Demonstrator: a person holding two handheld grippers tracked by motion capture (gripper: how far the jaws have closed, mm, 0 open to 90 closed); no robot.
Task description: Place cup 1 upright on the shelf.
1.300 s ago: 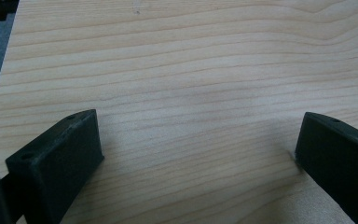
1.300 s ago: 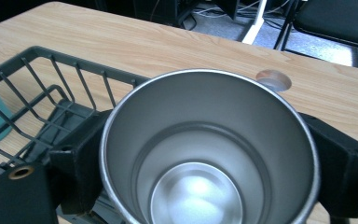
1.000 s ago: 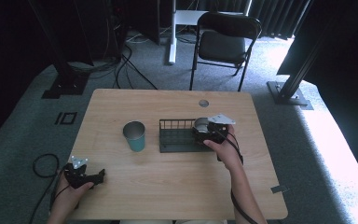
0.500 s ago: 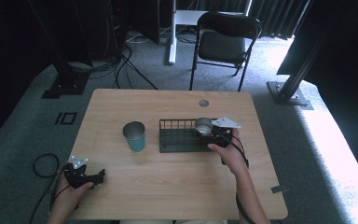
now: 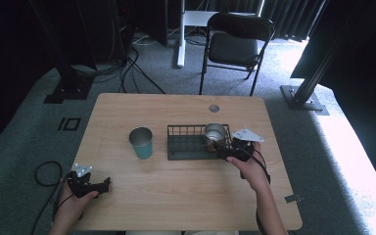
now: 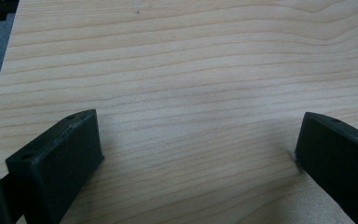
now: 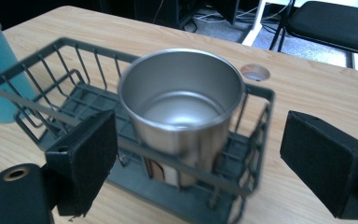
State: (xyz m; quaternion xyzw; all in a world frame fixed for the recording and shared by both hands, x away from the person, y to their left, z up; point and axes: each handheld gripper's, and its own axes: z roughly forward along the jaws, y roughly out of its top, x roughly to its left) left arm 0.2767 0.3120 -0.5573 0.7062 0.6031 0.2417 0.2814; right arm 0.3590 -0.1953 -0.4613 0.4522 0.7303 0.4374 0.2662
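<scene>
Two grippers showed in the high view: the right gripper (image 5: 223, 147) sat at the rack's (image 5: 186, 147) right end, just beside the steel cup (image 5: 215, 132) standing inside it, likely positioned for placing or taking it. A teal cup (image 5: 141, 142) stood left of the rack on the table (image 5: 176, 196); a chair (image 5: 235, 44) stood on grey carpet beyond.

From the left gripper (image 6: 196, 154) view, jaws were spread over bare wood, apparently idle.

From the right gripper (image 7: 196, 154) view, jaws were released, apart from the steel cup (image 7: 182, 107) in the rack (image 7: 51, 112).

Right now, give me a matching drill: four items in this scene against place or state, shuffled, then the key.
1. steel cup
2. teal cup
3. left gripper
4. right gripper

A. open, at the basket's right end
B. upright inside the basket
C. on the table, left of the basket
D. open, over bare wood near the table's front left corner

Pairs: 1-B, 2-C, 3-D, 4-A
</scene>
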